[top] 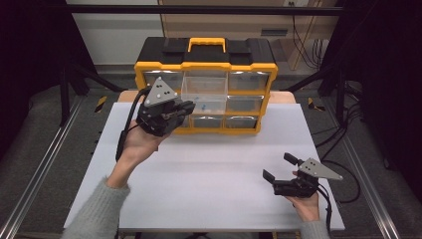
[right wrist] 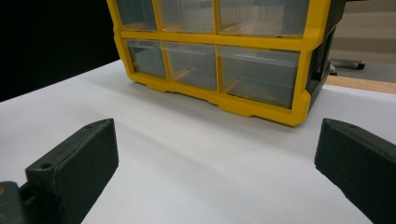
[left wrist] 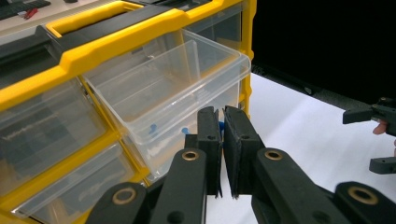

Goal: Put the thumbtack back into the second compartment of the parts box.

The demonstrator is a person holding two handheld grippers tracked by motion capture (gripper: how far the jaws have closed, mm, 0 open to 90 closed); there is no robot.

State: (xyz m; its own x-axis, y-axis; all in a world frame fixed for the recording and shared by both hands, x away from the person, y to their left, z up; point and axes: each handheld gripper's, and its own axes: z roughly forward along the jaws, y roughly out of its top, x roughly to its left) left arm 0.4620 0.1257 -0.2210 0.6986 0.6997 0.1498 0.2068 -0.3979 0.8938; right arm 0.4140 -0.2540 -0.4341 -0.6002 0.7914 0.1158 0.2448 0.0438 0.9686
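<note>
Clear plastic drawer [top: 204, 89] juts from boxy yellow organizer [top: 205, 67].

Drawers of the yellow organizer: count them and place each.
9, in three rows of three in the organizer. The top middle drawer is pulled out, at the left gripper, which partly hides the left column's lower drawers.

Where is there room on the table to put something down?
The white table is bare between the yellow drawer cabinet and the near edge, most of all in the middle, between the left gripper and the right gripper. It is crowded at the cabinet's front, where the clear drawer sticks out by the left gripper.
</note>
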